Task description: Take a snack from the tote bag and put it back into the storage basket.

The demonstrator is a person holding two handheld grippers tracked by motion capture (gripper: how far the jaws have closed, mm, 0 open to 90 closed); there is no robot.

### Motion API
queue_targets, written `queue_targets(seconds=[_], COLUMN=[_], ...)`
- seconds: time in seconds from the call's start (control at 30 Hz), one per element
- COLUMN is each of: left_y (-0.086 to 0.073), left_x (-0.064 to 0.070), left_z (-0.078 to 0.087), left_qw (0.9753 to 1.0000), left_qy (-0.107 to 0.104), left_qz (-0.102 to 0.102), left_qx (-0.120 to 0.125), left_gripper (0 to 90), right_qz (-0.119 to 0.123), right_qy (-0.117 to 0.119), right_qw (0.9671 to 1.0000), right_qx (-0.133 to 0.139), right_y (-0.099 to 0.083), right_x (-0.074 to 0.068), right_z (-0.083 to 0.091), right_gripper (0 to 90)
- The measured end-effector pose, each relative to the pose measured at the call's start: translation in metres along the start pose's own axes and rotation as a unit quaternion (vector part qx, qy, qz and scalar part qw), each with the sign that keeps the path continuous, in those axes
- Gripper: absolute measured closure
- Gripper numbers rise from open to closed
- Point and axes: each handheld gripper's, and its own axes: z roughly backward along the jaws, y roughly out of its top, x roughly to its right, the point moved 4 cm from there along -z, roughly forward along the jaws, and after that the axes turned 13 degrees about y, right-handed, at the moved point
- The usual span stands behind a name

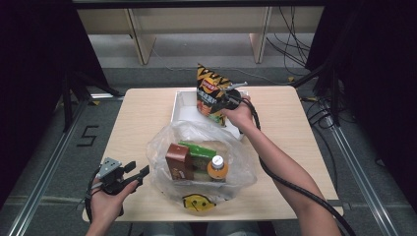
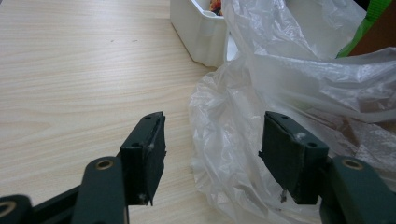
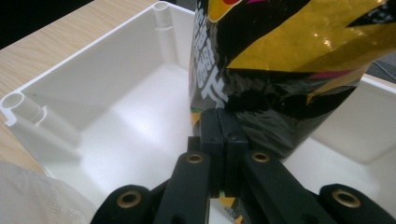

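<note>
Your two hand-held grippers, black-jawed and cabled.

Your left gripper [image 1: 136, 173] carries a grey three-cornered plate on top, and a black cable loops from it past your wrist. In its own view the jaws are flat black blocks with scuffed, whitish-flecked pads, bolted to dark green-black arms by brass-coloured rivets. Your right gripper [image 1: 222, 104] has a round black body, a grey plate sticking out at its top, and a thick black ribbed cable trailing along your forearm. Its arms show the same brass rivets, one on each link. Your forearms are bare, with no sleeves reaching them.
</note>
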Motion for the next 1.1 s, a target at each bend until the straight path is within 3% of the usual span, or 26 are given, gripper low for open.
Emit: queue_targets(seconds=[0.03, 0.27, 0.3, 0.33, 0.37, 0.4, 0.5, 0.53, 0.63, 0.7, 0.73, 0.77, 0.8, 0.87, 0.9, 0.93, 0.97, 1.0, 1.1], left_y=[0.000, 0.000, 0.000, 0.000, 0.000, 0.000, 0.000, 0.000, 0.000, 0.000, 0.000, 0.000, 0.000, 0.000, 0.000, 0.000, 0.000, 0.000, 0.000], left_x=[0.000, 0.000, 0.000, 0.000, 0.000, 0.000, -0.001, -0.001, -0.001, -0.001, -0.001, 0.000, 0.000, 0.000, 0.000, 0.000, 0.000, 0.000, -0.001], left_z=[0.000, 0.001, 0.001, 0.001, 0.001, 0.000, 0.001, 0.000, 0.001, 0.001, 0.001, 0.000, 0.000, 0.000, 0.000, 0.000, 0.001, 0.001, 0.001], left_qw=[1.0000, 1.0000, 1.0000, 1.0000, 1.0000, 1.0000, 1.0000, 1.0000, 1.0000, 1.0000, 1.0000, 1.0000, 1.0000, 1.0000, 1.0000, 1.0000, 1.0000, 1.0000, 1.0000], left_qy=[0.000, -0.003, -0.003, -0.003, -0.001, 0.000, 0.000, -0.002, 0.000, 0.001, 0.001, 0.001, 0.000, 0.001, 0.001, 0.000, 0.000, 0.000, 0.001], left_qz=[0.001, 0.001, 0.001, 0.001, 0.001, 0.001, 0.000, 0.003, 0.001, 0.000, 0.001, 0.001, 0.002, 0.002, 0.002, 0.001, 0.001, 0.001, 0.000], left_qx=[0.000, 0.002, 0.002, 0.001, 0.000, 0.000, 0.000, 0.001, -0.001, -0.001, -0.001, -0.001, -0.001, -0.001, -0.001, 0.000, 0.000, 0.000, -0.001], left_gripper=[39.4, 39.4, 39.4, 39.4, 39.4, 39.4, 39.5, 39.4, 39.4, 39.4, 39.4, 39.4, 39.5, 39.7, 39.7, 39.7, 39.7, 39.7, 39.7], right_qz=[0.009, 0.010, 0.020, 0.007, 0.017, 0.002, 0.008, 0.006, 0.006, -0.008, -0.008, 0.011, 0.002, 0.016, 0.001, 0.006, 0.015, 0.002, 0.006], right_qy=[-0.001, 0.002, -0.002, -0.001, -0.006, -0.002, -0.011, -0.008, -0.011, -0.013, -0.014, -0.021, -0.021, -0.028, -0.026, -0.031, -0.031, -0.033, -0.040], right_qw=[1.0000, 0.9996, 0.9997, 0.9998, 0.9997, 0.9998, 0.9997, 0.9993, 0.9994, 0.9993, 0.9990, 0.9990, 0.9989, 0.9987, 0.9986, 0.9990, 0.9983, 0.9987, 0.9984], right_qx=[-0.003, -0.024, -0.011, -0.018, -0.020, -0.018, -0.023, -0.035, -0.033, -0.035, -0.040, -0.038, -0.042, -0.040, -0.046, -0.032, -0.046, -0.039, -0.039], right_y=[-0.001, -0.007, -0.007, -0.008, -0.009, -0.010, -0.010, -0.011, -0.011, -0.011, -0.011, -0.011, -0.010, -0.009, -0.008, -0.007, -0.006, -0.006, -0.005], right_x=[0.000, -0.002, 0.001, 0.000, 0.003, 0.002, 0.005, 0.005, 0.007, 0.006, 0.006, 0.009, 0.008, 0.011, 0.009, 0.011, 0.013, 0.011, 0.016], right_z=[-0.001, -0.007, -0.011, -0.010, -0.011, -0.013, -0.014, -0.013, -0.016, -0.015, -0.014, -0.014, -0.013, -0.013, -0.011, -0.012, -0.009, -0.010, -0.010], right_gripper=[90.0, 90.0, 90.0, 90.0, 90.0, 90.0, 90.0, 90.0, 90.0, 90.0, 90.0, 90.0, 90.0, 90.0, 90.0, 90.0, 90.0, 90.0, 90.0])
